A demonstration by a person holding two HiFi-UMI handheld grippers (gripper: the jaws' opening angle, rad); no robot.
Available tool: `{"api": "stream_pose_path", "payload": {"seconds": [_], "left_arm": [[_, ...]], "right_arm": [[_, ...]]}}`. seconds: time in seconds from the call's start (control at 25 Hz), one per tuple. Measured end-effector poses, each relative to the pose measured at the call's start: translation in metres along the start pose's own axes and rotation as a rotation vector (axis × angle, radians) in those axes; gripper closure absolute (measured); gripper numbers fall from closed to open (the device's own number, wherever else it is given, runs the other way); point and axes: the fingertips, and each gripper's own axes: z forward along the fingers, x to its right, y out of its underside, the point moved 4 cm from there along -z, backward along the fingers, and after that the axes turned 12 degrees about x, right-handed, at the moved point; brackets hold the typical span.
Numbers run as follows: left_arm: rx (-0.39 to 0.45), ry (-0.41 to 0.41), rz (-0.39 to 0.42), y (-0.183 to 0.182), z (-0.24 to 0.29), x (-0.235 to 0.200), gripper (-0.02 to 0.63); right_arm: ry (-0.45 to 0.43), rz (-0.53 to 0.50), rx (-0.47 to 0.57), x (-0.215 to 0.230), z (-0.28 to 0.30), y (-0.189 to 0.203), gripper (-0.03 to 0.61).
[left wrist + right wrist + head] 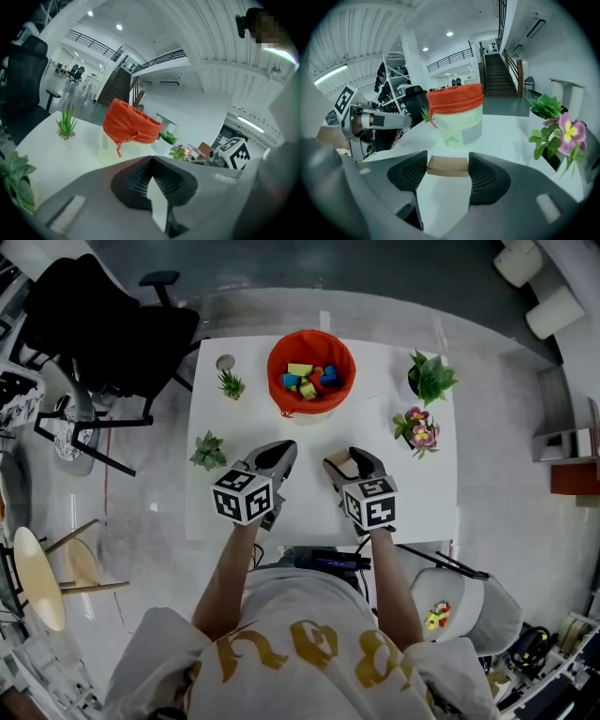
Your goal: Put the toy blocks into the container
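Observation:
The container (275,364), a pale bucket with an orange liner, stands at the far middle of the white table (422,493) and holds several coloured blocks (307,381). My right gripper (337,461) is shut on a tan wooden block (348,465), held over the table short of the container. In the right gripper view the block (447,166) spans the gap between both pads, with the container (457,119) straight ahead. My left gripper (280,455) hovers beside it to the left. Its jaws meet at the tip (151,161) with nothing between them, and the container (131,124) lies ahead.
Small potted plants stand at the table's left (231,383) (208,452) and right (431,377), with a flowering one (418,427). A black office chair (103,324) is beyond the left corner. A white chair (459,606) and wooden stool (37,577) flank the person.

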Motion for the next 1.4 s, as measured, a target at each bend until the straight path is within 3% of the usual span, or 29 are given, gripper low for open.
{"api": "stream_pose_path", "payload": {"seconds": [0.72,1.4], "left_arm": [[0.122,0.01,0.022,-0.051,-0.019,0.006,0.612],[0.155,0.048,0.057,-0.084,-0.007,-0.001,0.612]], "right_arm": [[0.016,-0.027,0.177,-0.019,-0.012,-0.069,0.278],[0.036,-0.08,0.27,-0.011,-0.007,-0.118,0.278]]}}
